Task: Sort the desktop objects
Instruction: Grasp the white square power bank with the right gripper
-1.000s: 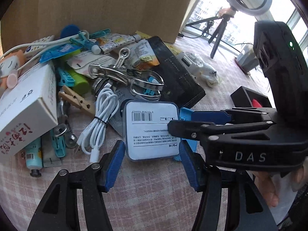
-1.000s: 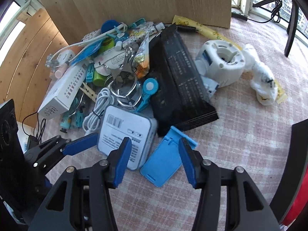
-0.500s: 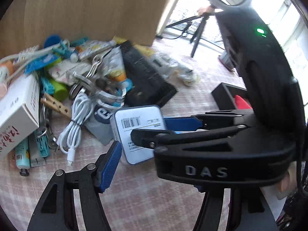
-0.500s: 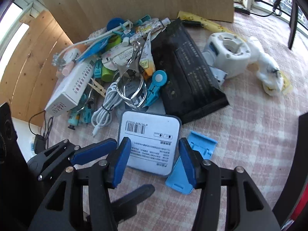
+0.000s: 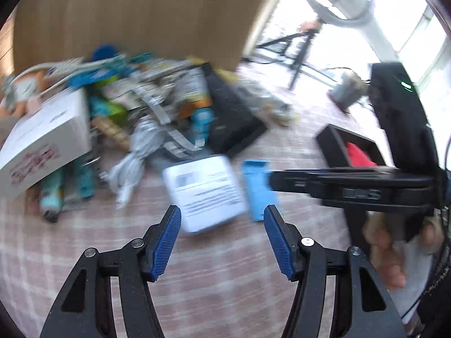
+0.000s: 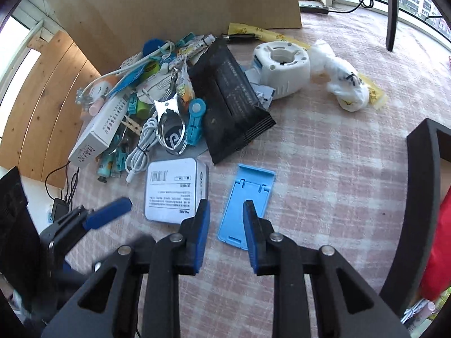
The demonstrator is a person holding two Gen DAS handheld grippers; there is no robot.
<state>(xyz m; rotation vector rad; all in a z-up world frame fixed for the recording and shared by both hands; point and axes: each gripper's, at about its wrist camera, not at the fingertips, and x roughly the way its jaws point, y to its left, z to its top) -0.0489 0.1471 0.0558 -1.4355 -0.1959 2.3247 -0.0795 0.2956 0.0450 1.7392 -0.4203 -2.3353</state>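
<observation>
A white square box (image 6: 174, 188) with a printed label lies flat on the checked cloth, and a light blue phone stand (image 6: 248, 197) lies flat just to its right. My right gripper (image 6: 225, 217) hovers over the near end of the stand with its jaws narrow and closing; the pads do not press on anything. In the blurred left wrist view, my left gripper (image 5: 222, 225) is open and holds nothing. The white box (image 5: 203, 194) lies just beyond its tips. The right gripper (image 5: 352, 188) reaches in from the right beside the blue stand (image 5: 256, 188).
A heap of small items lies behind the box: a white carton (image 6: 98, 129), a coiled cable (image 6: 143, 143), a black packet (image 6: 231, 104) and a round white device (image 6: 279, 64). A black tray (image 6: 422, 183) stands at the right. A cardboard wall (image 6: 169, 5) closes the back.
My right gripper has shifted right, from astride the white box to over the blue stand, and its jaws have narrowed. The left gripper has drawn back a little from the box.
</observation>
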